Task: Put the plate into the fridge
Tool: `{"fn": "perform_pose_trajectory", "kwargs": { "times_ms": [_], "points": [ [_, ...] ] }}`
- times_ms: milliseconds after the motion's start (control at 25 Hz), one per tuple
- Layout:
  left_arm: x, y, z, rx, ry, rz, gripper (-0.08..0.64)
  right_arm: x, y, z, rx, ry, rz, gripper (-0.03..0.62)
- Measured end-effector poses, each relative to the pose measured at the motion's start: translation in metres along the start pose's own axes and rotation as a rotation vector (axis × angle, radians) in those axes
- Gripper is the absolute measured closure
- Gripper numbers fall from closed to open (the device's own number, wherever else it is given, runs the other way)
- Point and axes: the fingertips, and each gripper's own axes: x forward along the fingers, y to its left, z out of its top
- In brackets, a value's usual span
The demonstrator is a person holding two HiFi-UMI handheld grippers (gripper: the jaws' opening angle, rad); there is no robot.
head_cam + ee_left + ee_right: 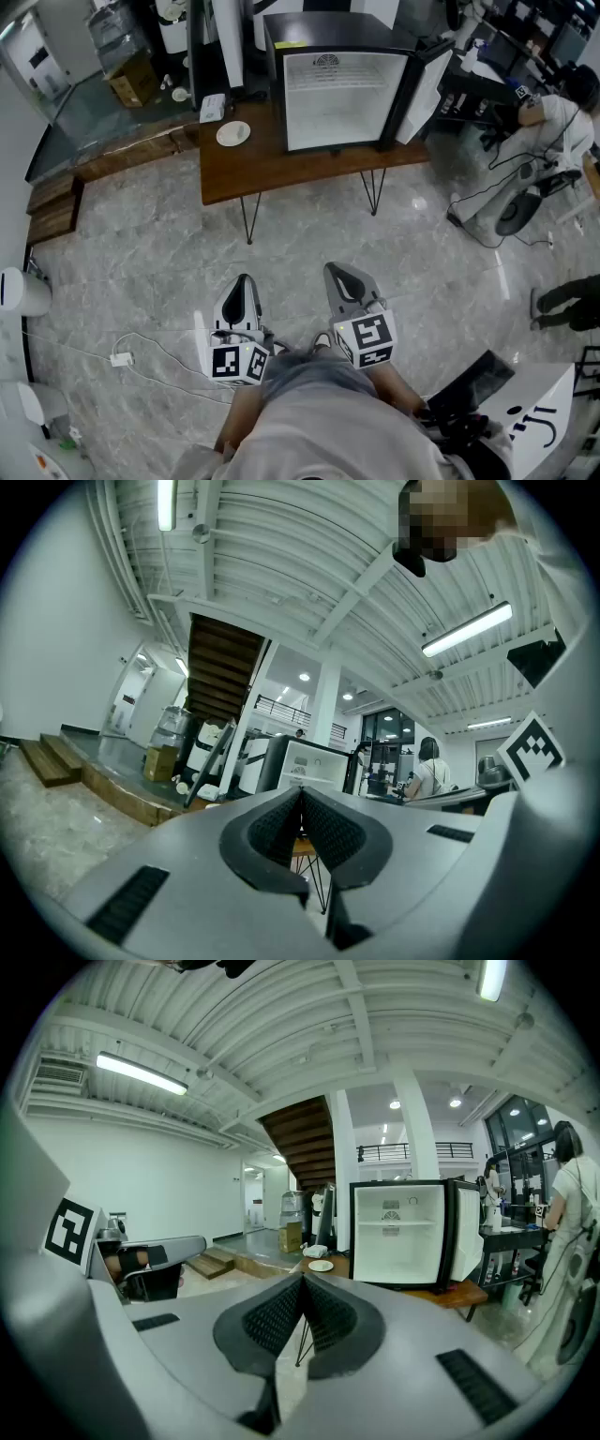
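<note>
A small white plate (232,133) lies on the brown table (281,169), just left of the mini fridge (337,94). The fridge door (424,92) stands swung open to the right, and the white inside looks bare. In the right gripper view the plate (321,1266) and fridge (403,1232) show far ahead. My left gripper (244,281) and right gripper (337,272) hang side by side over the floor near the person's body, well short of the table. Both are shut with nothing in them; their pads meet at the tips (301,794) (302,1281).
A white box (213,108) sits on the table behind the plate. Wooden steps (52,206) and a cardboard box (131,80) are at the left. A cable with a charger (122,359) lies on the marble floor. A person (558,117) sits at the right.
</note>
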Motion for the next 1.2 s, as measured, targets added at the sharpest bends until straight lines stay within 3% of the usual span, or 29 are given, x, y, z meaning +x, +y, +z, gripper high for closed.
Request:
{"fn": "perform_pose_trajectory", "kwargs": {
  "times_ms": [640,880,1200],
  "points": [
    [-0.019,0.095,0.014,-0.041,-0.006,0.001,0.541,0.063,0.091,0.007,-0.012,0.012,0.073,0.575],
    [-0.023,0.147,0.012,-0.054,0.0,-0.001,0.541,0.094,0.118,0.005,0.009,-0.014,0.048,0.574],
    [0.022,0.21,-0.011,-0.095,0.043,0.015,0.541,0.172,0.12,-0.006,0.041,0.028,0.061,0.574]
  ]
}}
